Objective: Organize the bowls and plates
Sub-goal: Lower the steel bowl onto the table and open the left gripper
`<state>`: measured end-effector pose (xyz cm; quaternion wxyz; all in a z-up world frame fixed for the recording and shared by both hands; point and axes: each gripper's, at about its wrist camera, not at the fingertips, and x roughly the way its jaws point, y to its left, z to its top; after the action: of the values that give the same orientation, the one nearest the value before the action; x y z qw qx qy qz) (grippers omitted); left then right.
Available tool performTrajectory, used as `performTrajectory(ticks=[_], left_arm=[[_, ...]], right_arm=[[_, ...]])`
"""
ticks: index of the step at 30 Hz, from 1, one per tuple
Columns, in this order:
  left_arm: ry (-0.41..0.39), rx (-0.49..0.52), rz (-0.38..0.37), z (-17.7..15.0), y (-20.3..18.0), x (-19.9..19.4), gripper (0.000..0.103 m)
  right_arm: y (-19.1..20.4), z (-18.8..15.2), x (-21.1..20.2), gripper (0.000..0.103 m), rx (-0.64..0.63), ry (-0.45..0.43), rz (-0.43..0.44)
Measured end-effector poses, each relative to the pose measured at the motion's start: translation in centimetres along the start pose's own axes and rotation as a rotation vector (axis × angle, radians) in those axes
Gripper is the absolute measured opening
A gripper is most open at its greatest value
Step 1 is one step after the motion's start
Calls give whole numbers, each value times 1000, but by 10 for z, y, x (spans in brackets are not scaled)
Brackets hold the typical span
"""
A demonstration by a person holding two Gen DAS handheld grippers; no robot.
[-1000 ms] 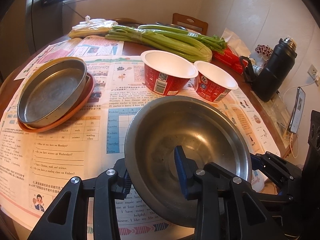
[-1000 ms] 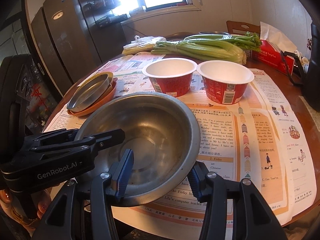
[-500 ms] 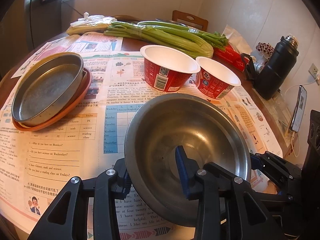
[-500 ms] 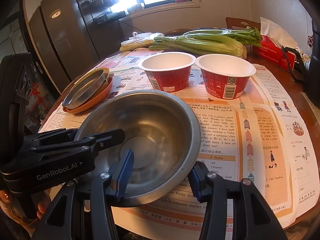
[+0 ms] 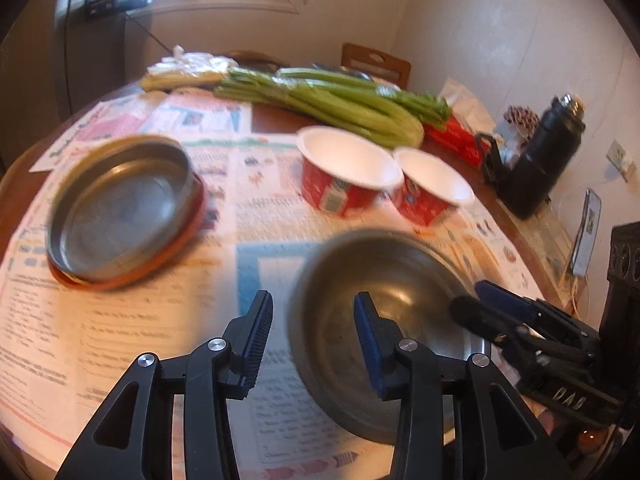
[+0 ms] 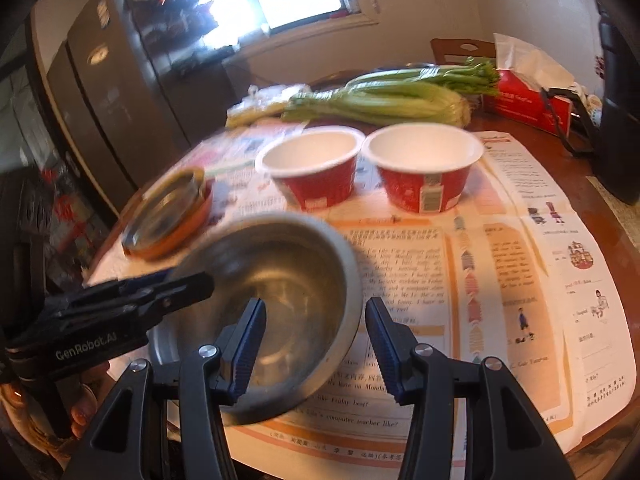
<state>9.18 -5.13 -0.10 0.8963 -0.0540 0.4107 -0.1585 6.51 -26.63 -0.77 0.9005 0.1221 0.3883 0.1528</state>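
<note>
L gripper [image 5: 312, 344] fingers opening; steel bowl [image 5: 384, 328] rim between them, not pressed. R gripper [image 6: 316, 354] fingers straddle near rim, grip unclear w/ blur. Bowl sits on papered table [image 6: 520, 280], just short of red paper bowls [image 6: 316, 168]. Risk: bowl tips or slides off edge if R grip is loose.

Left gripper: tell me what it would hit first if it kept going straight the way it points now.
Probably the printed paper covering the table. The left gripper, its jaws opening, points down at bare paper beside the steel bowl; the bowl's rim sits by its right finger and might be clipped, though depth is unclear.
</note>
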Motion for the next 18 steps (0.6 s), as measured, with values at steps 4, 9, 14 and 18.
performTrajectory(ticks=[4, 9, 14, 18], left_arm=[[-29, -13, 1, 19, 8, -5, 46], [-44, -6, 9, 52, 13, 1, 47], [-31, 44, 13, 88, 5, 20, 48], [19, 67, 7, 112, -2, 45, 48]], right_arm=[[-6, 18, -3, 52, 55, -24, 25], [-6, 42, 12, 52, 92, -9, 33], [-7, 62, 33, 52, 120, 12, 27], [-8, 75, 50, 52, 142, 33, 30]])
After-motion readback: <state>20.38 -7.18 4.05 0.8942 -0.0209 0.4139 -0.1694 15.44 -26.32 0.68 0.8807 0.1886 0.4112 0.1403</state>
